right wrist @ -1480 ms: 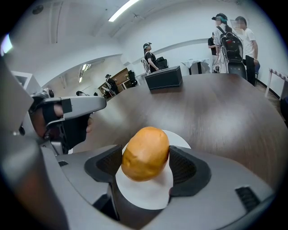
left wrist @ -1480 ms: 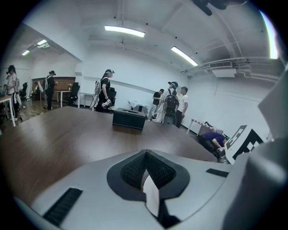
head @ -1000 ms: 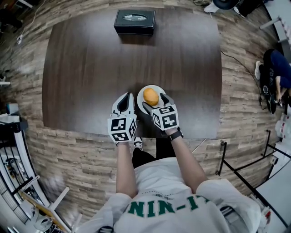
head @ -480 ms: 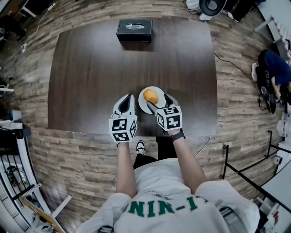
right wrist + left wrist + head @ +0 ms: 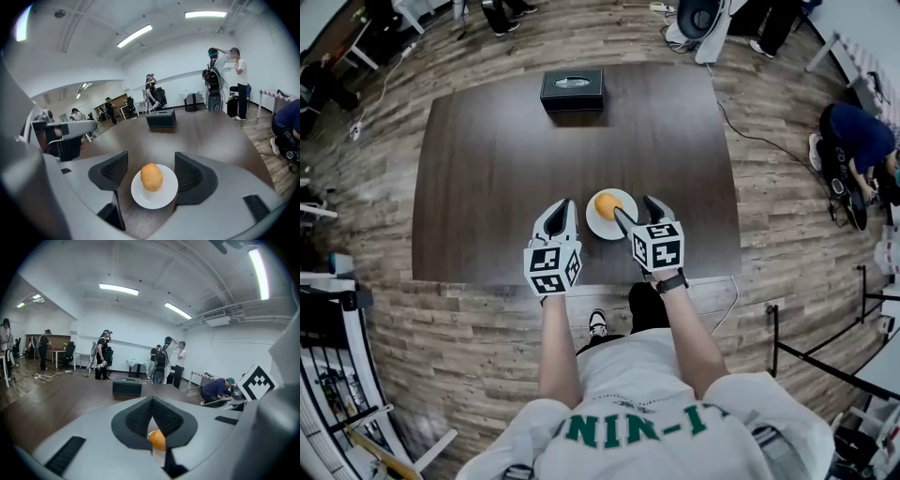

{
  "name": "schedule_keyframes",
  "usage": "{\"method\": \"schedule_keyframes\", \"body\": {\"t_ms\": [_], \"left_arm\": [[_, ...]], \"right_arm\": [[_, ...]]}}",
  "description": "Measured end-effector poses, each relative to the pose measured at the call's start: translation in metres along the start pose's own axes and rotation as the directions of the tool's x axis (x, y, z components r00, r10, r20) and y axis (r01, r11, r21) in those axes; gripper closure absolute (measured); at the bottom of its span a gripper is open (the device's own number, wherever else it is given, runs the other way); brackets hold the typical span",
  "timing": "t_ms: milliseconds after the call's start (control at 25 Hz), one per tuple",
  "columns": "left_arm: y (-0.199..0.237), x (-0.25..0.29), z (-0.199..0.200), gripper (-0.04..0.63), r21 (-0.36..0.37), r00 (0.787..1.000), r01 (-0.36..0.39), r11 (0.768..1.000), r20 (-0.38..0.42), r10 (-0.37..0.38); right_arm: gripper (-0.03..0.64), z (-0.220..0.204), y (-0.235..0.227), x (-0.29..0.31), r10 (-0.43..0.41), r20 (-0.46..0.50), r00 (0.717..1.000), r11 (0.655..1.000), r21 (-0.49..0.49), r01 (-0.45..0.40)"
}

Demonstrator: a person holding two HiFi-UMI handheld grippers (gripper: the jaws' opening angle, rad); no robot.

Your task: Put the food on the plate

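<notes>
- The orange food (image 5: 607,204) sits on the white plate (image 5: 598,228). It lies a bit toward the far side of the plate.
- The plate is on the dark brown surface (image 5: 487,169), near the edge where the person stands.
- The right gripper (image 5: 639,214) is just beside the plate, on its right side. One jaw reaches over the plate's rim.
- From the right gripper view, its jaws stand wide apart and are closing. The food (image 5: 151,176) and plate (image 5: 161,197) show in the gap between them, a little way ahead. The pads do not touch the food, so this gripper holds nothing.
- The left gripper (image 5: 557,208) rests just to the left of the plate. Its jaws are pressed together at the tips with nothing in them. A bit of the food (image 5: 158,439) peeks through the small gap below the tips.
- A black box (image 5: 572,91) sits at the far side of the surface, well apart from the plate.
- A person in blue (image 5: 855,141) crouches on the wood floor (image 5: 787,234) off to the right.
</notes>
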State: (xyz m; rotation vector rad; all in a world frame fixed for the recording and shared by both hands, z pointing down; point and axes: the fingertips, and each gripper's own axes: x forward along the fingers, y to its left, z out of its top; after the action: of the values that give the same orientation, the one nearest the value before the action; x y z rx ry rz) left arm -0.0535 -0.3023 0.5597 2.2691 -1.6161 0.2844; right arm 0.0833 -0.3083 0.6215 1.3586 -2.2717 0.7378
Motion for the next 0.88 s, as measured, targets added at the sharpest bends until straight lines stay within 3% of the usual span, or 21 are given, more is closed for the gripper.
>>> {"method": "schedule_keyframes", "body": {"t_ms": [440, 880], "left_arm": [[-0.018, -0.038, 0.044, 0.581, 0.046, 0.997, 0.037, 0.998, 0.073, -0.04], [-0.036, -0.075, 0.097, 0.581, 0.08, 0.986, 0.063, 0.995, 0.152, -0.074]], "right_arm": [[0.351, 0.052, 0.003, -0.069, -0.043, 0.178, 0.983, 0.999, -0.003, 0.044], [0.43, 0.109, 0.016, -0.144, -0.053, 0.377, 0.925, 0.997, -0.032, 0.07]]}}
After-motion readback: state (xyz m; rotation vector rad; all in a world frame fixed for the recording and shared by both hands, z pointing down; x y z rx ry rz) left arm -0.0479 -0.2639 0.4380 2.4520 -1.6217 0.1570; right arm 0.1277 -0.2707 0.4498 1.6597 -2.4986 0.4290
